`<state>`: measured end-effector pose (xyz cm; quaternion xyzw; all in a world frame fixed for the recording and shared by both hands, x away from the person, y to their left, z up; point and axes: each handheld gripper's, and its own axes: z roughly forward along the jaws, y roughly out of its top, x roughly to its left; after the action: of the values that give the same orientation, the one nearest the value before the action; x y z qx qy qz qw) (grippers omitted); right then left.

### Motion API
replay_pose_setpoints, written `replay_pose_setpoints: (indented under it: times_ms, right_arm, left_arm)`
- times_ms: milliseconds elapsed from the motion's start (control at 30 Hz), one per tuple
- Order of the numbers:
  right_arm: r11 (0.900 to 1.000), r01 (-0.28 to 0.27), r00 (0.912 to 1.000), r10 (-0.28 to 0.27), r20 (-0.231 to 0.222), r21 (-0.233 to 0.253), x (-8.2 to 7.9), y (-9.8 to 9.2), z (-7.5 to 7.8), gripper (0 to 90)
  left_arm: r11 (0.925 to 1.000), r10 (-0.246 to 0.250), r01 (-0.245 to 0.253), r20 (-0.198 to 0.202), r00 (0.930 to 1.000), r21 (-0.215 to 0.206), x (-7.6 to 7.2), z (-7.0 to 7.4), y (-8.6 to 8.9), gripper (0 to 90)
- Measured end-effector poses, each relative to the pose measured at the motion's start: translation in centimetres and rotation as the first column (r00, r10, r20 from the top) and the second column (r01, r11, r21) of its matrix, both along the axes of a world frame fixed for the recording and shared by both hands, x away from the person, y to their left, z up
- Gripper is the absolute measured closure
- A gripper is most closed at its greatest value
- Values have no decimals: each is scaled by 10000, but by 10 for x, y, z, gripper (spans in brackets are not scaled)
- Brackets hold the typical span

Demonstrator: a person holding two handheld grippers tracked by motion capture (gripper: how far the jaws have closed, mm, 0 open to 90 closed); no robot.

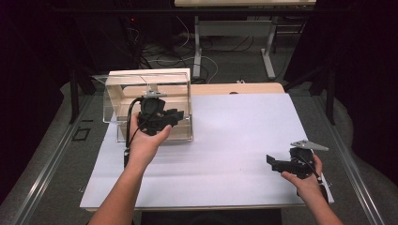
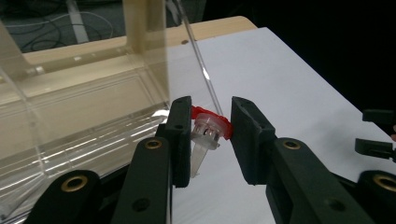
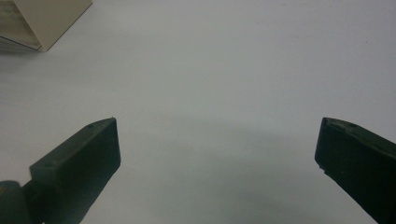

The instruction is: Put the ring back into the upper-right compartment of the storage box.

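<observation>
Red-capped clear plastic piece sits pinched between the left gripper jaws, beside the clear box at the frame's upper left. Lower right, the right gripper hovers over white table, jaws spread wide, holding nothing.

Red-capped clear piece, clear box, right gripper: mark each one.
red-capped clear piece [image 2: 208, 132], left gripper view, on its clear body between the jaws
clear box [image 1: 185, 77], high view, on its top rim
right gripper [image 3: 217, 140], right gripper view, midway between its fingertips
</observation>
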<state>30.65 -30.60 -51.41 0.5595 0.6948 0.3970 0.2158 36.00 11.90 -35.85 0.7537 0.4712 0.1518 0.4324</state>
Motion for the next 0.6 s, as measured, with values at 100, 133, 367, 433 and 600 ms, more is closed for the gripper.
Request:
replay_pose_setpoints:
  times_ms: [100, 133, 367, 433, 600]
  right_arm:
    - [10000, 16, 10000, -16, -10, -19, 0, 0, 0, 0]
    - [10000, 13, 10000, -13, -9, -14, 0, 0, 0, 0]
    - [10000, -17, 10000, 18, -56, 12, 0, 0, -1, 0]
    - [10000, -19, 10000, 19, -57, 27, 0, 0, -1, 0]
    - [10000, 4, 10000, -4, -73, 45, 0, 0, -1, 0]
  left_arm:
    - [9994, 335, -335, 87, 9994, 84, 3, -1, 3, 700]
    - [9991, 415, -415, 88, 9991, 108, 4, -2, 4, 700]
    - [9958, 882, -889, 374, 9954, 196, 8, -6, 7, 699]
    - [9941, 1031, -1047, 506, 9934, 298, 8, -7, 7, 699]
    - [9913, 1240, -1268, 742, 9895, 345, 10, -9, 7, 699]
